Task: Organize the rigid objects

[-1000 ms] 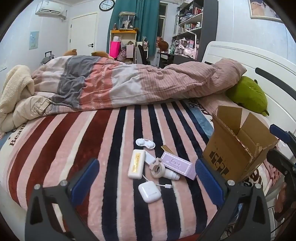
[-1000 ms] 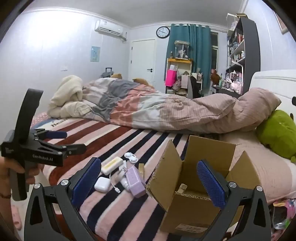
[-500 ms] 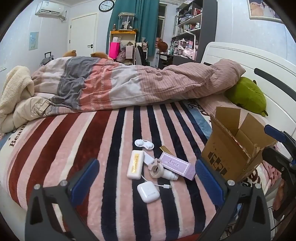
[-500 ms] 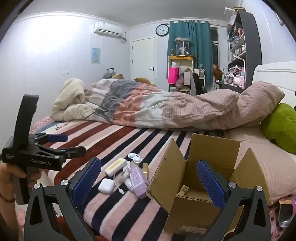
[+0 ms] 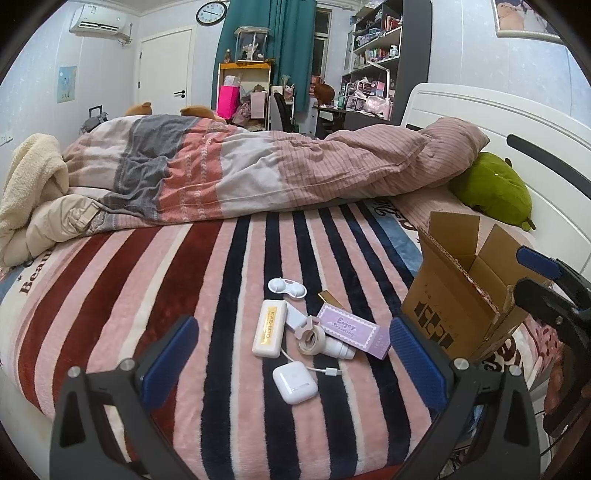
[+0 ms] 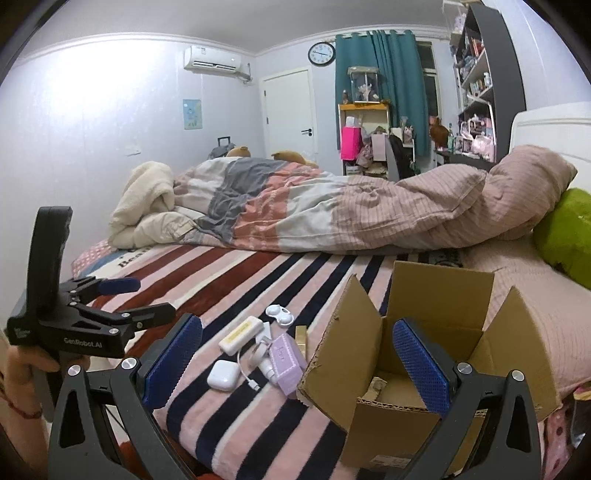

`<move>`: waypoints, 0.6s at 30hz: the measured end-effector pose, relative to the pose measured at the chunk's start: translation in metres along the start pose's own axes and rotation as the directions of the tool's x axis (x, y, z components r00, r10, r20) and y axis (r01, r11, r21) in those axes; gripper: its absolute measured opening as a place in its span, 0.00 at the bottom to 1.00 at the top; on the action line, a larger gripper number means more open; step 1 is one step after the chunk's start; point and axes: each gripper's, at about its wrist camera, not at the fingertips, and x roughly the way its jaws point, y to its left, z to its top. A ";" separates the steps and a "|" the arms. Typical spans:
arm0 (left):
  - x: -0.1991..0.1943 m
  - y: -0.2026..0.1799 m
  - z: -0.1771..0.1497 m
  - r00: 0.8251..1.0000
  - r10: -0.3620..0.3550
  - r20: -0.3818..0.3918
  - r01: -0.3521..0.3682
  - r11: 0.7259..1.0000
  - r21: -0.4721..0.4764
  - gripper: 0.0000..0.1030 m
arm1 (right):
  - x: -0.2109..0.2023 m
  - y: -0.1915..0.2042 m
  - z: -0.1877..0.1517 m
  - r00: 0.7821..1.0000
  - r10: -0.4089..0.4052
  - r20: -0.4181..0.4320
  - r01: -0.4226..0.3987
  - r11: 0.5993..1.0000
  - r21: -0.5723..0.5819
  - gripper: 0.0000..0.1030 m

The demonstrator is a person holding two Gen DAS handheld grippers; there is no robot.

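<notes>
A lived-in home bedroom: a bed [image 5: 110,295] with a striped blanket and rumpled duvet [image 5: 258,173] fills the middle, a wall clock [image 5: 211,12] and air conditioner [image 5: 101,18] sit upper left, teal curtains [image 5: 291,48] and crowded shelves [image 5: 373,51] upper right.

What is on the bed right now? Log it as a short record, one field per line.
surface: striped blanket
box: open cardboard box, flaps up, right of the pile
box contents: something small at the bottom, unclear
pile: earbud case, cable, cream case, tape roll, purple box, white double case
left tongs: open, empty, over the pile
right tongs: open, empty, at the box
background: rumpled duvet, green plush
</notes>
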 end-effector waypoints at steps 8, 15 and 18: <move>-0.002 0.003 0.000 1.000 0.001 0.004 -0.001 1.000 -0.013 1.00 | 0.004 0.001 -0.003 1.000 -0.015 -0.017 0.015 1.000 0.008 1.00; -0.003 0.005 -0.001 1.000 -0.002 0.008 0.002 1.000 -0.014 1.00 | 0.004 0.000 -0.003 1.000 -0.013 -0.018 0.013 1.000 0.010 1.00; -0.003 0.005 -0.001 1.000 -0.001 0.008 0.001 1.000 -0.014 1.00 | 0.004 0.000 -0.003 1.000 -0.016 -0.021 0.016 1.000 0.015 1.00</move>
